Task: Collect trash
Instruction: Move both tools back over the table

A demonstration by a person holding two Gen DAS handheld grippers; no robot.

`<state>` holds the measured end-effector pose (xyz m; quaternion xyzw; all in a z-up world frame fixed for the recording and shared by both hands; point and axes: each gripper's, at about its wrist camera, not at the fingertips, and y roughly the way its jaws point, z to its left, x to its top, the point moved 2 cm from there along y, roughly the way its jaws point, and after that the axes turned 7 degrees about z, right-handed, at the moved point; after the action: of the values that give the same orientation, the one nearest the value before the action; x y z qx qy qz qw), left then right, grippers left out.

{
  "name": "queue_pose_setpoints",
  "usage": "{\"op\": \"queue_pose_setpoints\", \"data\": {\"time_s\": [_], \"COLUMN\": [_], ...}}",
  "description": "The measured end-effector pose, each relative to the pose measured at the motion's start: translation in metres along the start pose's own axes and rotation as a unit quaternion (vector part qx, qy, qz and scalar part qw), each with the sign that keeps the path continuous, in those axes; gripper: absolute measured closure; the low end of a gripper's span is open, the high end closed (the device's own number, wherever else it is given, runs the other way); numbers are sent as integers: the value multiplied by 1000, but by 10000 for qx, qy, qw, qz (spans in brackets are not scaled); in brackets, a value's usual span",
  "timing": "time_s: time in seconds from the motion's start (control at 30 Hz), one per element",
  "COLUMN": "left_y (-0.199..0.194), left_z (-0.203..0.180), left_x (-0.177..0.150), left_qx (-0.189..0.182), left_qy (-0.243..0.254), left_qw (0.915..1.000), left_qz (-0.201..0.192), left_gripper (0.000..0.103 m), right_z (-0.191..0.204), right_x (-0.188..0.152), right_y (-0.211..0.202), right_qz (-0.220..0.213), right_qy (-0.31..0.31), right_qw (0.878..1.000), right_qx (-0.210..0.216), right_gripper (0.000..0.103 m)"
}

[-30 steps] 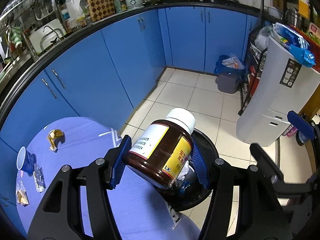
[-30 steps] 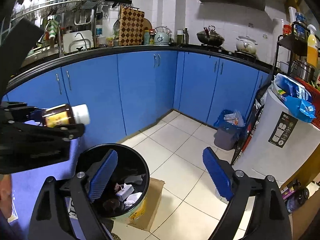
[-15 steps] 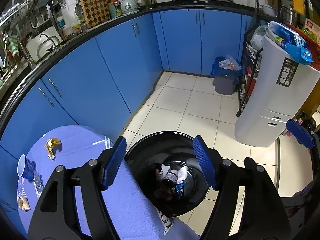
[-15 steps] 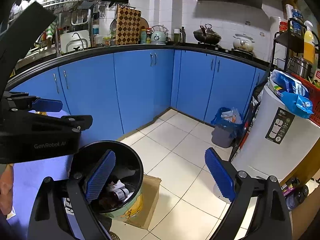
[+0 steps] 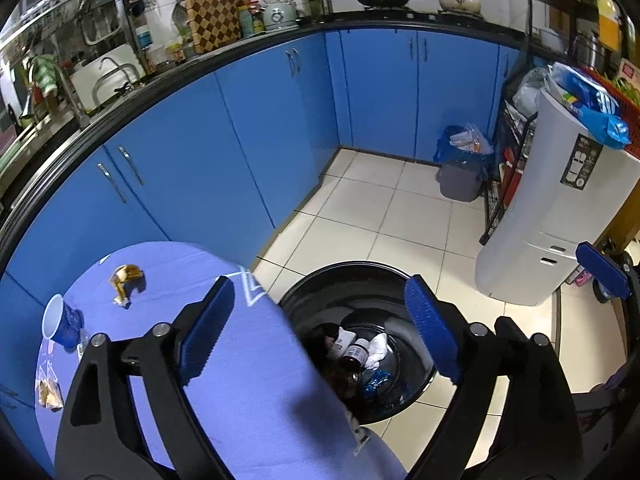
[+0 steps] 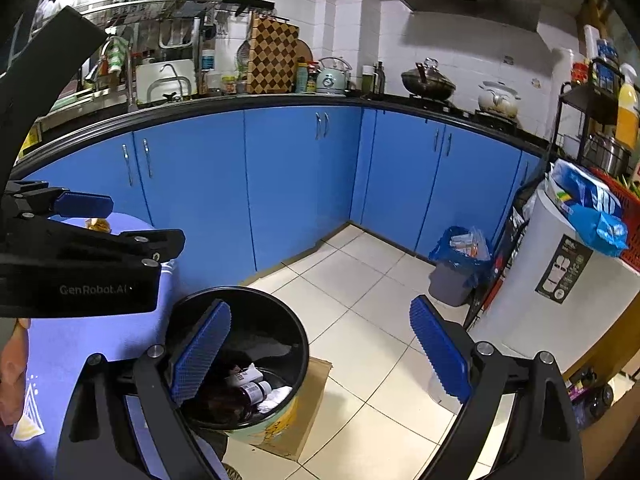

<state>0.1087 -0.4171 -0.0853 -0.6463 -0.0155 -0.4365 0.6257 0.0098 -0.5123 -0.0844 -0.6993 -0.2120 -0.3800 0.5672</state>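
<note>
Right now the left gripper (image 5: 320, 332) hangs over the near edge of the black trash bin (image 5: 416, 280), its blue fingers (image 5: 206, 332) spreading wider apart with nothing between them. That wide, empty stance above the bin's mouth fits a release: a brown bottle (image 5: 354, 356) lies on its side at the bottom of the bin, among white crumpled paper and a scrap of blue wrapper, directly below the gap. The gripper tilts downward, so anything let go falls into the bin rather than onto the bench.

The right gripper (image 6: 320, 356) also stands with its fingers (image 6: 200, 356) wide apart and empty, held beside the bin over the tiled floor, probably parked there to stay out of the other hand's way while waiting for its own pick.

Further out, the bin sits on a flattened piece of cardboard (image 6: 308, 412) tight against the edge of the bench (image 5: 248, 380), which is covered in a lilac cloth; this closeness makes each drop a short move. More rubbish waits on the bench: a crumpled golden wrapper (image 5: 126, 280) well back from the bin, a blue paper cup (image 5: 60, 324) tipped on its side near the far left edge, and a small snack packet (image 5: 48, 392) just below the cup. By my judgement, the collecting is under way but not finished, and the golden wrapper looks the nearest next target.
</note>
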Motion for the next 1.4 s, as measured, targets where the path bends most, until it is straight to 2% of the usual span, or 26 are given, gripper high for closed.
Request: {"op": "queue_pose_setpoints", "data": {"time_s": [0.2, 0.63, 0.8, 1.07, 1.4], "left_y": [-13, -44, -58, -72, -79], "left_z": [24, 95, 136, 208, 294], "left_x": [-7, -30, -45, -83, -137], "left_qx": [80, 146, 226, 582, 957], "left_qy": [-129, -706, -1017, -1493, -2046], "left_qw": [9998, 9970, 9940, 9864, 9738], "left_qz": [-102, -269, -340, -377, -268], "left_gripper": [4, 4, 4, 4, 4], "right_z": [22, 86, 125, 194, 290], "right_x": [9, 29, 37, 46, 43], "right_y": [-11, -31, -36, -37, -24], "right_qz": [-70, -183, -244, -237, 3], "right_qy": [-131, -627, -889, -1249, -1699], "right_qw": [9998, 9972, 9943, 9881, 9728], "right_qx": [139, 355, 537, 861, 1577], "right_gripper": [14, 14, 14, 14, 14]}}
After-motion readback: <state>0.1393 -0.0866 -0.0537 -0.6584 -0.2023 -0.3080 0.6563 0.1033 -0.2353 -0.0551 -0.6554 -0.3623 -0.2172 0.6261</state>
